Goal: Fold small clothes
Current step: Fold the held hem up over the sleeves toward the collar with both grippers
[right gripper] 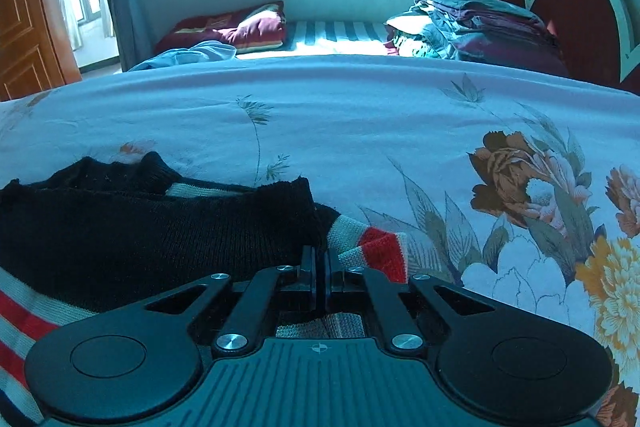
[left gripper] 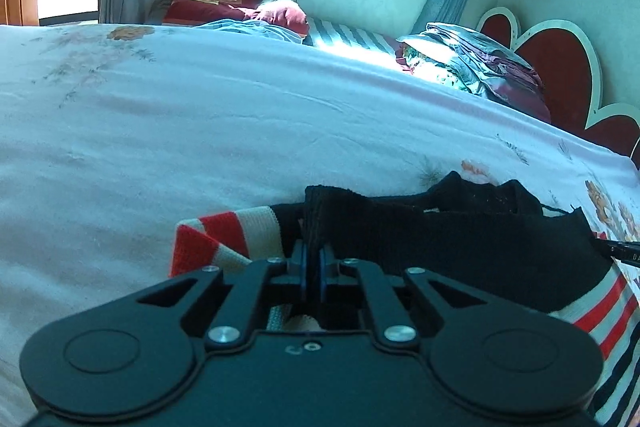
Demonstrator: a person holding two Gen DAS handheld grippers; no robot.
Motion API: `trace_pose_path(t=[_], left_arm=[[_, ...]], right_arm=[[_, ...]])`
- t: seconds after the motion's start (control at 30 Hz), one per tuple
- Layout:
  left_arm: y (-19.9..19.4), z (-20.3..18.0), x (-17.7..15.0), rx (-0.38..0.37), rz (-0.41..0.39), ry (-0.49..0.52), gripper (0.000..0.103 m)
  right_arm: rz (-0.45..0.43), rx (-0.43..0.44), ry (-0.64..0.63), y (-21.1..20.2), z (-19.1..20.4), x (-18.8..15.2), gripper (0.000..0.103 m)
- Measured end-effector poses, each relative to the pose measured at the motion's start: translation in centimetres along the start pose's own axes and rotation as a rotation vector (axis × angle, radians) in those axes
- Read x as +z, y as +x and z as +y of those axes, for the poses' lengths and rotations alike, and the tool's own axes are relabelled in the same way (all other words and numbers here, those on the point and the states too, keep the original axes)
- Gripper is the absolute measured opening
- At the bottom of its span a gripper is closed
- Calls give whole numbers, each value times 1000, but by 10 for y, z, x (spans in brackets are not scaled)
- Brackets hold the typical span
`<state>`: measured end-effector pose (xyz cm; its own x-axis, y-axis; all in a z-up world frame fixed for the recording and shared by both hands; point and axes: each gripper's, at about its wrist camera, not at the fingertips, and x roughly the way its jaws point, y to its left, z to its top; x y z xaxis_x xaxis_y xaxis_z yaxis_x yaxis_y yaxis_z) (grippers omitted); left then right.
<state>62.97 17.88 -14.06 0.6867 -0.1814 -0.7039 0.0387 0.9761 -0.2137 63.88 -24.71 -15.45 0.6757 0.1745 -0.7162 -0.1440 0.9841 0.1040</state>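
Bed [left gripper: 240,115] with white floral sheet [right gripper: 520,207], wrinkled lightly, large blooms toward 3 o'clock in the right wrist view. Directly on it, at 6 o'clock: small knit sweater [left gripper: 460,239], black with red, white and navy stripes, bunched. Far edge, 12 o'clock: dark red pillow [left gripper: 240,7] beside crumpled light blue cloth [left gripper: 256,27]. At 2 o'clock, by the heart-shaped headboard [left gripper: 560,67]: stack of folded bedding [left gripper: 480,63].

The sweater [right gripper: 140,227], lower left, is coarse ribbed knit, matt. The sheet [right gripper: 320,115] across mid-frame is smooth printed cloth. Each gripper [left gripper: 313,259] [right gripper: 320,267] is matt black plastic with shiny metal rivets. The door [right gripper: 24,27], upper left, is glossy wood.
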Motion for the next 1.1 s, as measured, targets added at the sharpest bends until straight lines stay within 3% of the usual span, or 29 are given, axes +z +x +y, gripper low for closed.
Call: trace_pose_path(t=[0.03, 0.07, 0.1, 0.13, 0.17, 0.23, 0.27, 0.3, 0.37, 0.5, 0.6, 0.67, 0.73, 0.77, 0.83, 0.97, 1.03, 1.07, 1.1], left_arm=[[-1, 0, 0, -3, -1, 4, 10], [-2, 1, 0, -16, 1, 0, 12], [-5, 2, 1, -24, 1, -8, 26], [-10, 3, 1, -16, -9, -19, 40], [-19, 2, 1, 2, -30, -36, 47], [-43, -1, 0, -41, -95, -80, 52], [-50, -5, -2, -77, -107, -100, 51], [-54, -15, -4, -112, -105, -94, 49], [-49, -48, -8, -159, -74, 14, 49], [-15, -99, -23, -177, 12, 118, 53], [-4, -109, -31, -140, 19, 190, 56], [-8, -93, -34, -64, -12, 201, 57], [-13, -61, -36, 48, -44, 202, 46], [-17, -48, -37, 32, -58, 214, 44], [-22, -41, -39, 55, -63, 272, 45], [-28, -52, -36, 79, -63, 286, 44], [-47, -68, -35, 74, -130, 272, 54], [-55, -79, -37, 53, -153, 268, 57], [-58, -91, -39, 28, -153, 271, 66]], right_arm=[[2, -1, 2, -3, 0, 2, 3], [-3, -4, 6, -5, 0, 3, 9], [-21, -6, 16, -11, -1, 6, 37], [-50, -17, 22, -19, 1, 8, 53], [-86, -24, 23, -29, 3, 9, 70], [-110, 19, 24, -44, 11, 11, 71], [-110, 56, 25, -49, 16, 11, 65], [-103, 103, 6, -52, 25, 10, 40], [-57, 160, -67, -47, 58, 8, 25], [-4, 227, -177, -27, 118, -1, 25], [3, 234, -262, -17, 138, -7, 25], [7, 211, -314, -14, 131, -10, 25], [-8, 94, -332, -12, 102, -15, 25], [-9, 33, -310, -10, 82, -17, 25], [-4, -4, -245, -13, 48, -19, 25], [16, -10, -183, -19, 44, -9, 25], [-46, -12, -154, -40, 54, -7, 32], [-63, 33, -144, -51, 62, -9, 47], [-61, 72, -147, -57, 72, -12, 53]])
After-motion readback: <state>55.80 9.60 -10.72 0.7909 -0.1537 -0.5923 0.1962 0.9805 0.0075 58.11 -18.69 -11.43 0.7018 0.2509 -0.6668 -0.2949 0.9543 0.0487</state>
